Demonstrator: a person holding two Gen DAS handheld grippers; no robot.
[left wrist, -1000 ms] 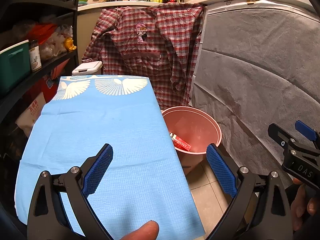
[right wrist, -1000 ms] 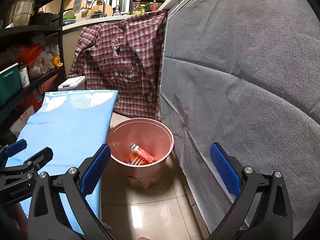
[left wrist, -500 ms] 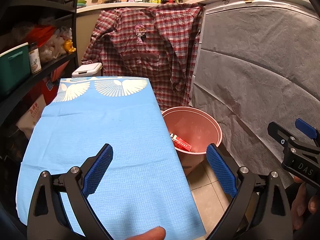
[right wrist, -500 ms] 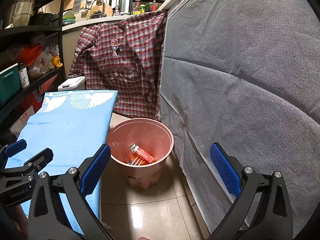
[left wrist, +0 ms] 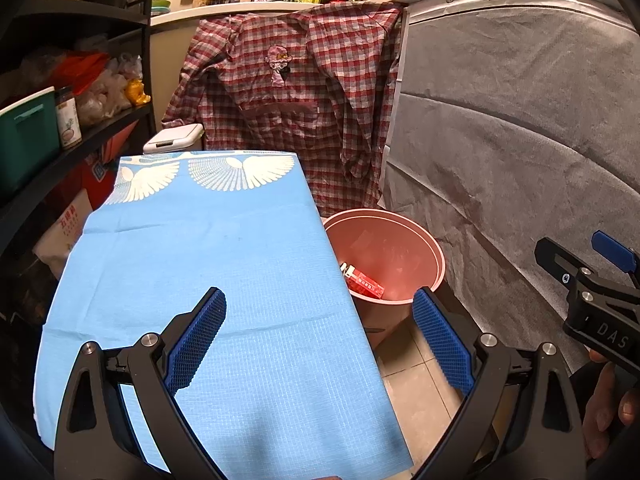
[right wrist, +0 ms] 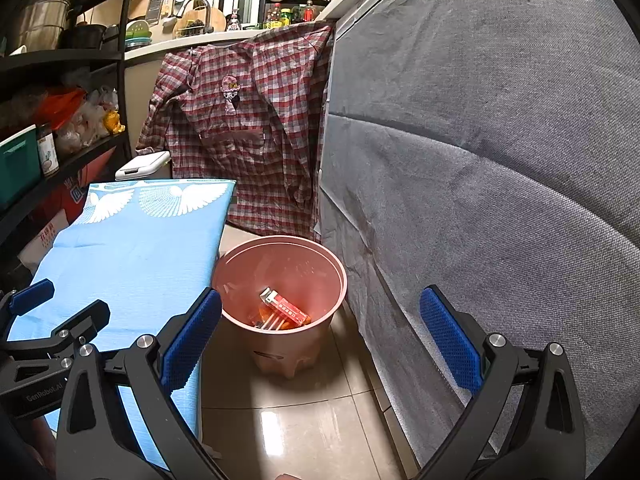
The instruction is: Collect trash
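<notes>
- The pink bin [right wrist: 280,280] stands on the floor just right of the blue-covered counter [left wrist: 200,260], ahead of and below both grippers; a red packet [right wrist: 289,310] and other trash lie in it.
- The right gripper [right wrist: 320,330], nearer, looks straight down into the bin.
- The left gripper [left wrist: 318,332] hovers over the counter's right edge.
- Both are spread wide, holding nothing.
- No trash shows on the counter.

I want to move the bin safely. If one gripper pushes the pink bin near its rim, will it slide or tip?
The pink bin probably tips rather than slides: it narrows toward a small footed base on the tiled floor. It looks like light plastic, holding only a red packet and a few scraps, so little weight steadies it.
</notes>
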